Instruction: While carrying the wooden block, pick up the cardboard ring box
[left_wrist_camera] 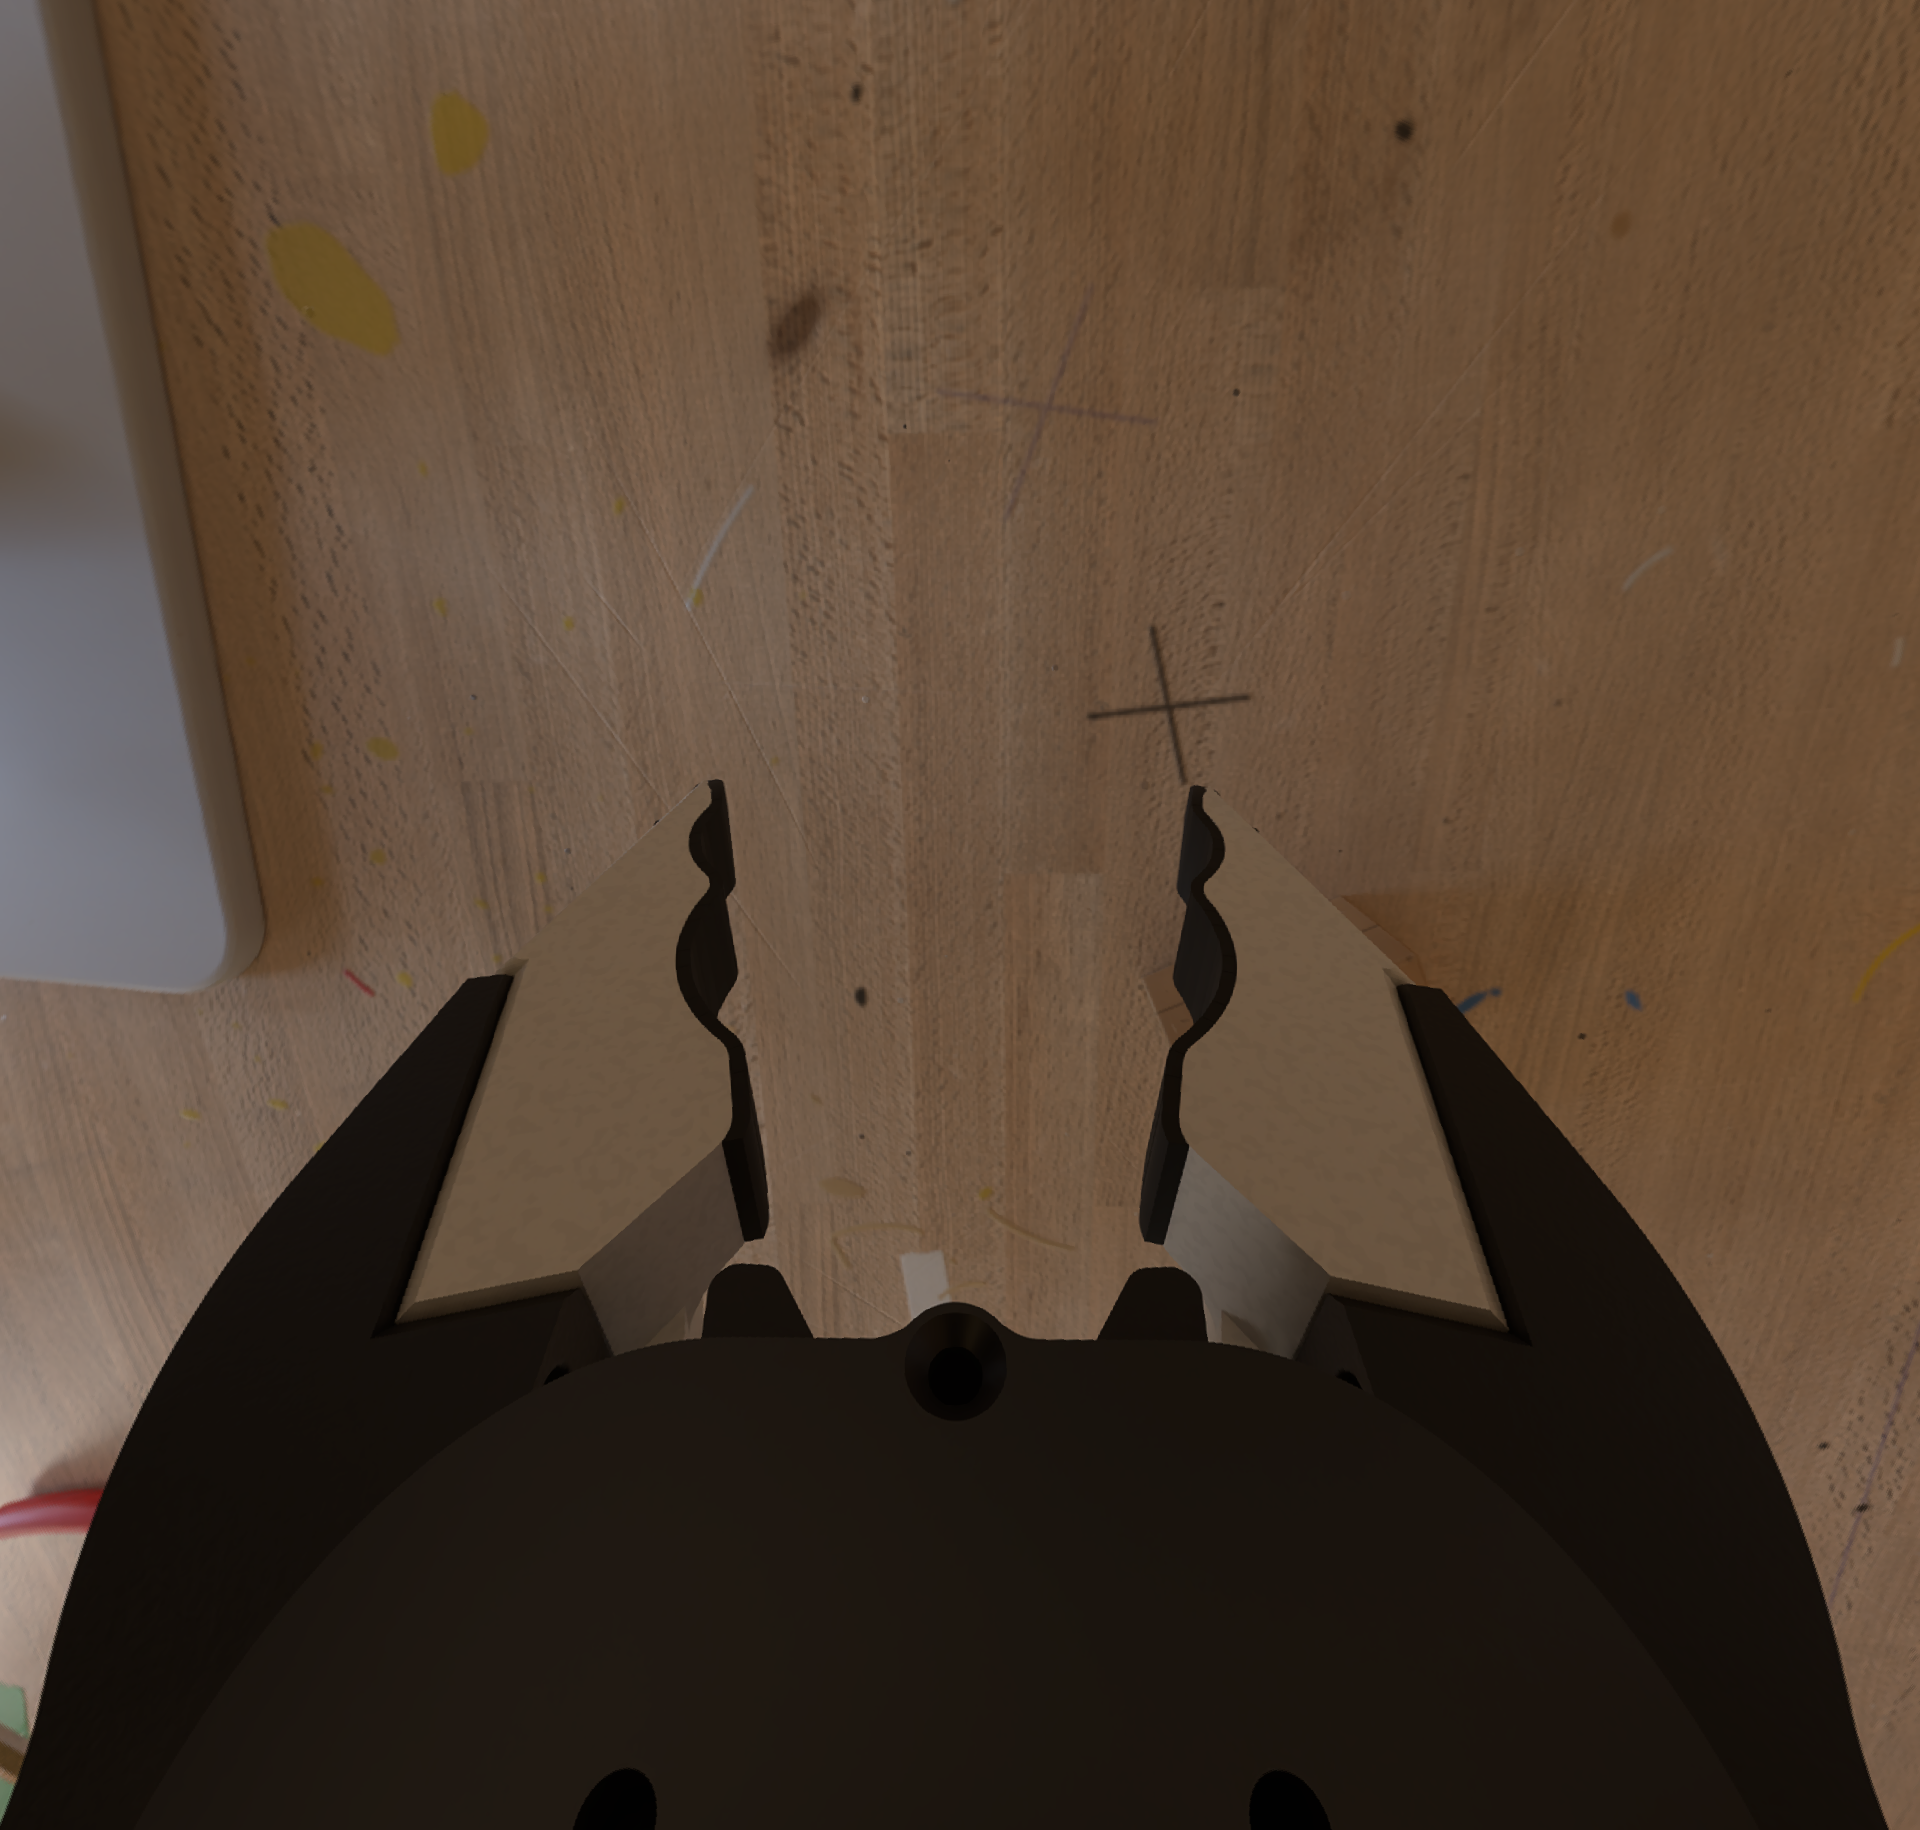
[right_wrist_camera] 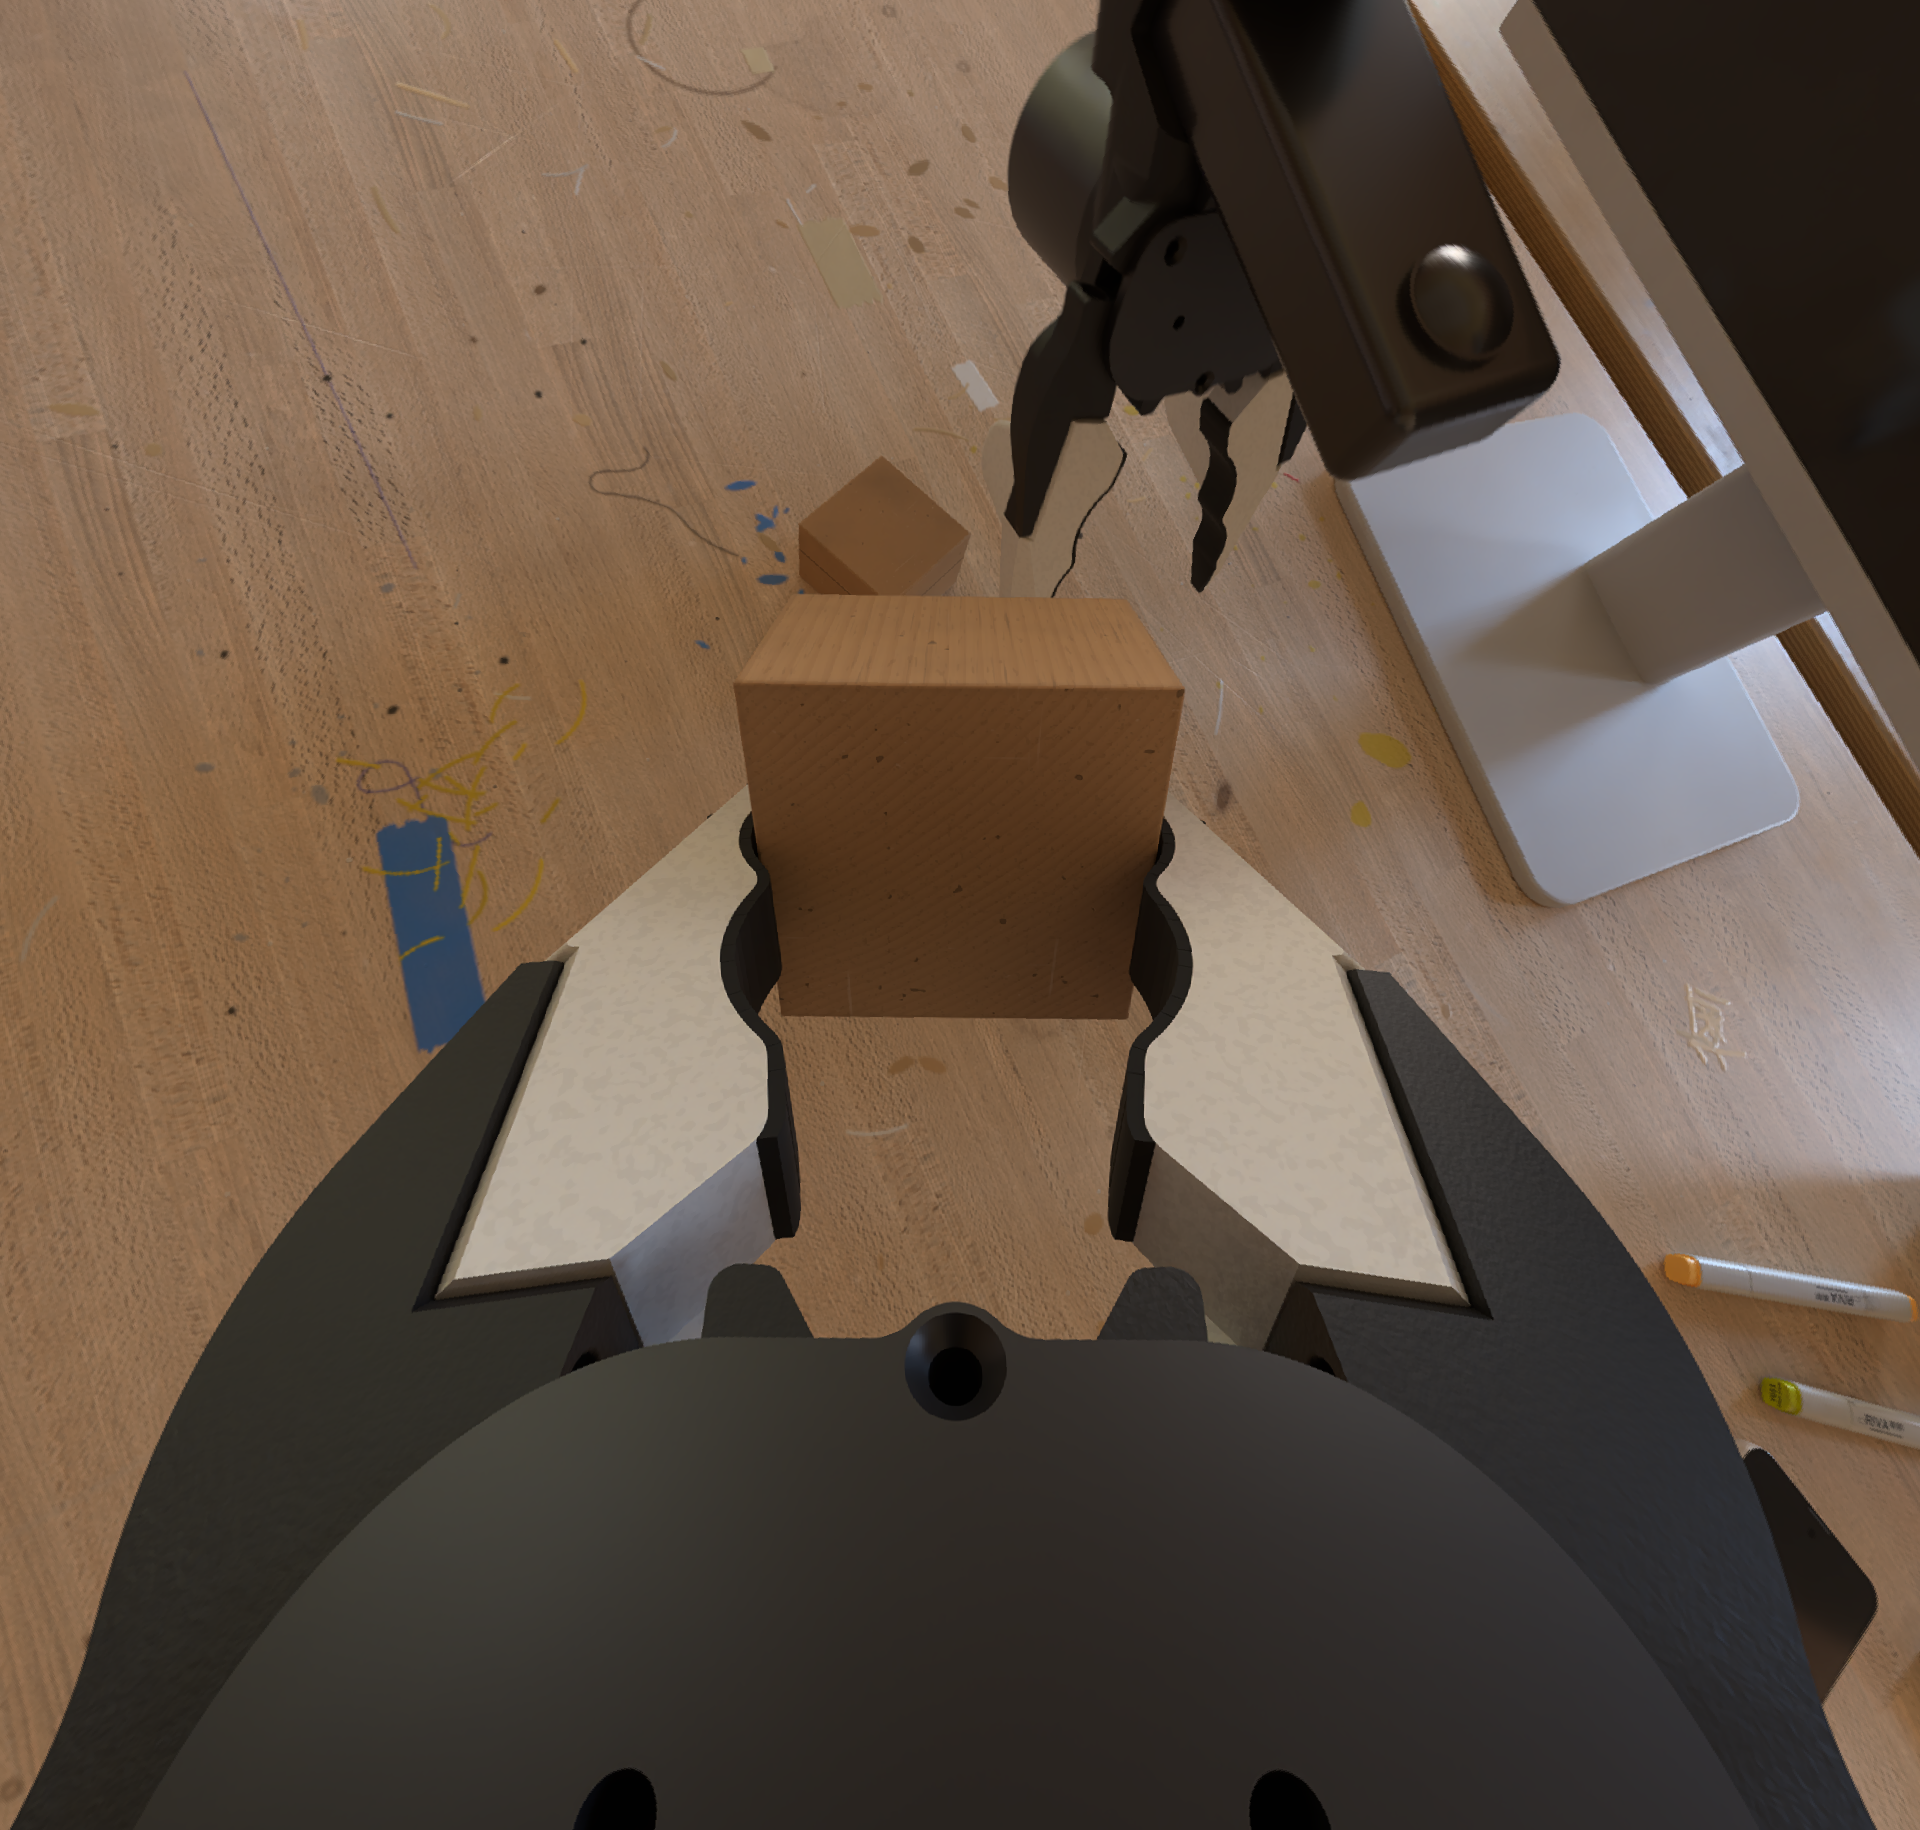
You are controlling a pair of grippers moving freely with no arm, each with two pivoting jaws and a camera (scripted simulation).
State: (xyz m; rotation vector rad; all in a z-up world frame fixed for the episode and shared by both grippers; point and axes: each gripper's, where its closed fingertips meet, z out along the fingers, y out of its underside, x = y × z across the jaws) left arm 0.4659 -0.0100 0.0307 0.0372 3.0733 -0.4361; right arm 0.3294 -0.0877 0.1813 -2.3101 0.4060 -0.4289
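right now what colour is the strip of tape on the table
Blue: the flat strip of tape on the wooden table, clearest in the right wrist view.

The table (right_wrist_camera: 312,430) is light wood with many scratches, dots and pen scribbles. A yellow paint spot (left_wrist_camera: 332,286) and a smaller one lie near a dark pen cross (left_wrist_camera: 1170,705). A strip of blue tape (right_wrist_camera: 428,928) sticks to the wood beside yellow scribbles. A small brown box (right_wrist_camera: 883,531) sits on the table. The flat grey foot of a stand (right_wrist_camera: 1579,668) rests near the table's edge. Two pens lie close to each other: one with an orange cap (right_wrist_camera: 1787,1287) and one with a yellow cap (right_wrist_camera: 1839,1409).
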